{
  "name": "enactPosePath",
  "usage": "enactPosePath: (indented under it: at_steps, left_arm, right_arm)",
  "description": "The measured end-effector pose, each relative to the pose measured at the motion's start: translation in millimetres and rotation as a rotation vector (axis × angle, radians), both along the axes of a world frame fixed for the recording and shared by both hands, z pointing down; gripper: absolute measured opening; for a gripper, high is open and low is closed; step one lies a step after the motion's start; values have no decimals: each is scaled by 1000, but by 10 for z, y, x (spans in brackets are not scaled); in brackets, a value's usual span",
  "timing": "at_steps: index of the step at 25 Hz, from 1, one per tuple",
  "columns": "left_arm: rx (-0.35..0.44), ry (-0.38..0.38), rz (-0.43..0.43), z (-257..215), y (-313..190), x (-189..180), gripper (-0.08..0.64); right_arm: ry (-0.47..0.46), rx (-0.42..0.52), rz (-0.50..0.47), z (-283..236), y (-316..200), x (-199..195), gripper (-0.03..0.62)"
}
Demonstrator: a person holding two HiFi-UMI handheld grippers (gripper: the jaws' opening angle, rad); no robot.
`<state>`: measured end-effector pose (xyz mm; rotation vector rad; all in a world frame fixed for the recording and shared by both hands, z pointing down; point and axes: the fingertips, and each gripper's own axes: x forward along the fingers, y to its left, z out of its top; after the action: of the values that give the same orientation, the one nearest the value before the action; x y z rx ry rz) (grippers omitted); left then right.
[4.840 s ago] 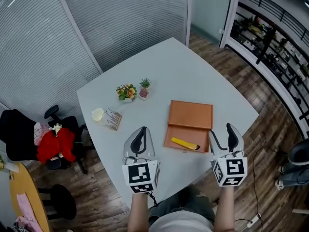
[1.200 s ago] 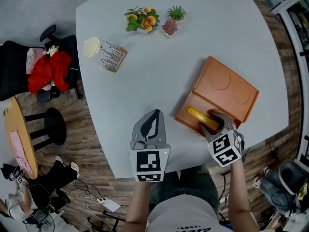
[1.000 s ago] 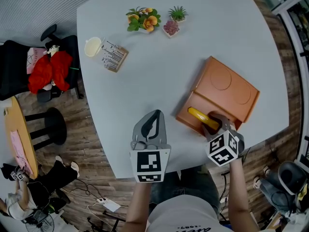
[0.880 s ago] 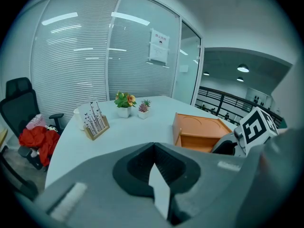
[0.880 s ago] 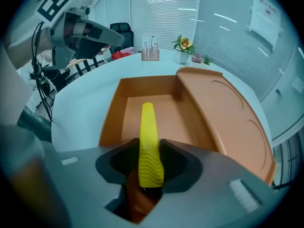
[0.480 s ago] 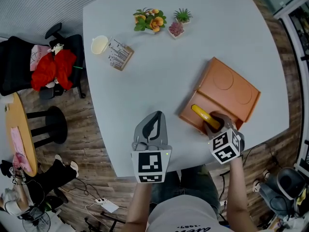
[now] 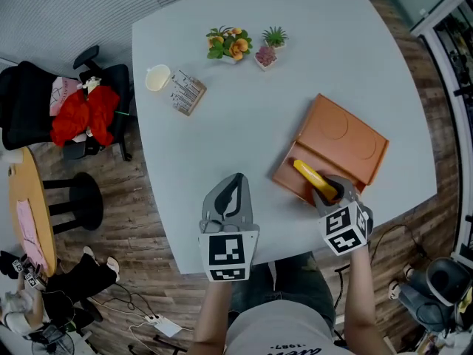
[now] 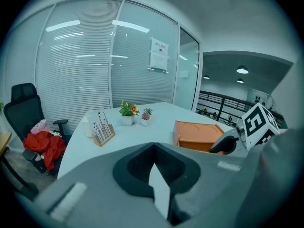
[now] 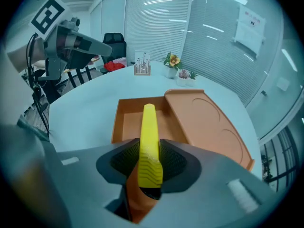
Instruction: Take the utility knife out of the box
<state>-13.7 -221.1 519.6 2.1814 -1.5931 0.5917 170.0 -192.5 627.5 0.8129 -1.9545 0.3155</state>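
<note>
The orange box (image 7: 355, 135) lies open near the table's right front edge, its lid (image 9: 213, 122) folded back. My right gripper (image 7: 329, 191) is shut on the yellow utility knife (image 9: 148, 144), holding its ribbed rear end. The knife (image 7: 310, 177) points forward over the box's tray (image 9: 127, 122), lifted a little above its floor. My left gripper (image 7: 229, 202) hovers over the table's front edge, left of the box, shut with nothing between its jaws. In the left gripper view the box (image 8: 197, 129) and the right gripper (image 8: 227, 144) show at the right.
At the table's far side stand a small flower pot (image 7: 228, 44), a succulent pot (image 7: 268, 52), a white cup (image 7: 157, 78) and a wooden card holder (image 7: 188, 92). A black chair with red cloth (image 7: 77, 117) stands to the left. The table's edge (image 7: 170, 239) runs just under my grippers.
The right gripper reached into the box and closed on the yellow knife. Over the last second the knife has tilted up slightly; the left gripper has hardly moved.
</note>
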Motion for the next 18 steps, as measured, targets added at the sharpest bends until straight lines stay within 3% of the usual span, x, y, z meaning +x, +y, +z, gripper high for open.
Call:
enactPosePath:
  at_steps: [18]
  left_arm:
    - [182, 6, 23, -831, -161, -49, 0]
  right_arm:
    - [-90, 303, 206, -1222, -418, 138, 160]
